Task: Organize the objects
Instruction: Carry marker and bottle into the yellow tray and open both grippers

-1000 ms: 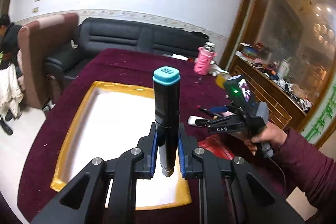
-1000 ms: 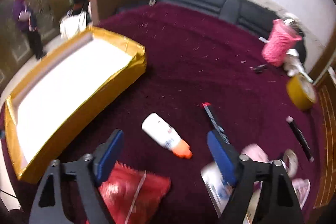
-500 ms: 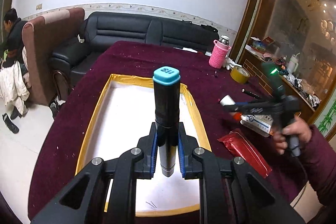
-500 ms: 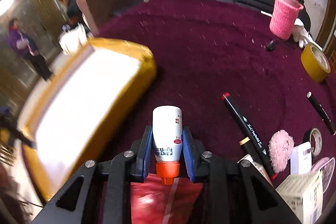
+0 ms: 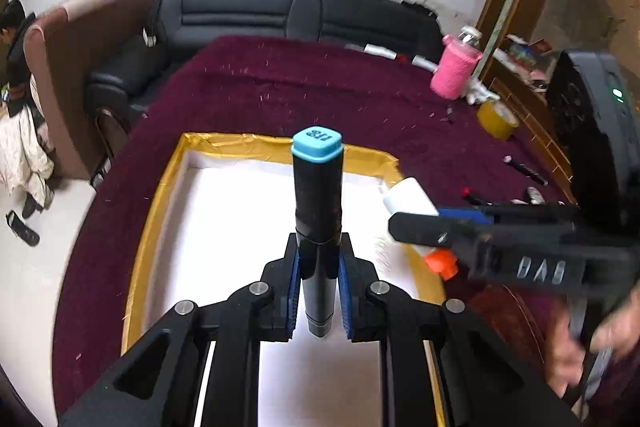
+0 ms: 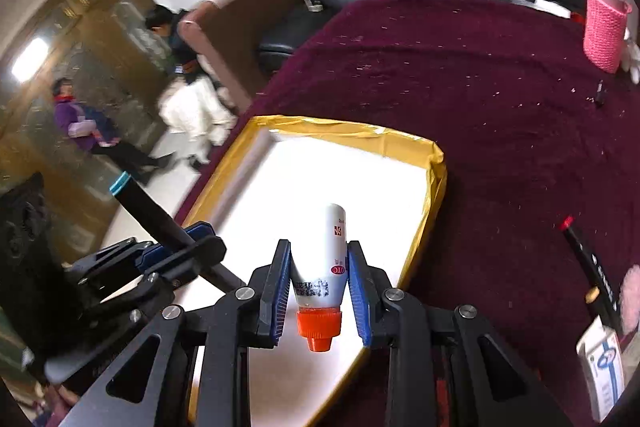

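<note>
Both grippers carry an object above the shallow white tray with a rim of yellow tape (image 5: 224, 143), which lies on the dark red plush tablecloth (image 5: 304, 87).

The left gripper (image 5: 318, 291) is clamped on a black marker with a light blue square cap (image 5: 317, 195). Its blue pads press on the lower part of the marker body, and the marker stands upright between them, with the cap pointing away from the camera. In the right wrist view this same marker (image 6: 154, 213) shows at the left edge, tilted, over the near left side of the tray (image 6: 424, 143).

The right gripper (image 6: 319, 287) is clamped on a small white plastic bottle with an orange cap (image 6: 324, 267). The jaws have just been closing, and the blue pads now touch both sides of the bottle. The orange cap points toward the camera and the white bottom points away. In the left wrist view the bottle (image 5: 412, 199) hangs over the right rim of the tray.

On the tablecloth to the right of the tray lies a black marker with a red end (image 6: 588, 259), and a small white cardboard box with blue print (image 6: 604, 359) sits near it. Far from the tray, at the back of the table, stands a bottle in a pink knitted sleeve (image 6: 604, 23), and a roll of yellow tape (image 5: 496, 117) lies near it.
</note>
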Tool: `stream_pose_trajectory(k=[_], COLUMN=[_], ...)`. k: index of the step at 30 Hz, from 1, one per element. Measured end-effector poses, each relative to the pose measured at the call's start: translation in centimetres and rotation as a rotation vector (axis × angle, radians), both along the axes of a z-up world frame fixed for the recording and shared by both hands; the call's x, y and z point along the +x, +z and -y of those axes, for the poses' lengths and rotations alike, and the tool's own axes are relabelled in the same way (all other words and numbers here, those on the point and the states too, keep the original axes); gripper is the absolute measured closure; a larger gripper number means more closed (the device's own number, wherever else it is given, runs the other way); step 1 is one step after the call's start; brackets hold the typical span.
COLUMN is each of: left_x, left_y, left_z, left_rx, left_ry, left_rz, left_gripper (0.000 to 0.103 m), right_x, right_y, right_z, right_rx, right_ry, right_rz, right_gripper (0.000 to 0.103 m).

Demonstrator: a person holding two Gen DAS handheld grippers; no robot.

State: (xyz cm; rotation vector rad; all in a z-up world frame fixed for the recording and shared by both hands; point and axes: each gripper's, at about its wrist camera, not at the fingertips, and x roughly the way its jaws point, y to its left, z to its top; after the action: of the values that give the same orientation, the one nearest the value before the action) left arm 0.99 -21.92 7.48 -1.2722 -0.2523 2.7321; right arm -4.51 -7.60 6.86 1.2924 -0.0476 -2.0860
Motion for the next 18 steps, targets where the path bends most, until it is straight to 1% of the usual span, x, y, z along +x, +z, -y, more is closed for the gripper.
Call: stream_pose_trajectory(k=[1,3,4,8,10,15,17,18], left_x=[-0.9,-2.1,-2.9,-4.3,-4.7,-5.2,-5.1,-5.0], left_y=[-0.7,-1.2,-1.6,-2.5,-3.1,-3.7,-3.5,-3.3], left_z=[0.0,0.1,0.1,-0.2,0.0,0.1,0.2,0.1], left_rx=[0.004,0.013,0.023,0.027,0.048,0.052,0.031,0.015], left_ry=[0.001,0.008,0.010,0.021,0.026,0.060,0.076,0.090], left_rz=[0.021,0.027,0.044,0.064,0.074,0.083,0.081,0.078], left_gripper=[0.087,0.087,0.087,0.088,0.089,0.090,0.086,0.079], right_x=[-0.6,-1.3,-1.7,-2.7,-3.1,-3.2,-3.1,-3.0], right_y=[-0.7,-1.8,-2.3,-3.3,-3.3,-2.8,-2.5,-2.5], right_z=[0.7,1.3,1.5,1.5,1.0,1.3,1.4,1.2], right_rx=[0.020,0.047,0.066,0.087,0.093,0.125,0.133,0.137], right_ry=[-0.019,-0.048,-0.068,-0.112,-0.133,-0.149,-0.154,-0.158], right_rz=[0.004,0.014,0.011,0.009,-0.007,-0.046,-0.061,-0.068], right_gripper=[0.073,0.073,0.073,0.073,0.073,0.072,0.072,0.072])
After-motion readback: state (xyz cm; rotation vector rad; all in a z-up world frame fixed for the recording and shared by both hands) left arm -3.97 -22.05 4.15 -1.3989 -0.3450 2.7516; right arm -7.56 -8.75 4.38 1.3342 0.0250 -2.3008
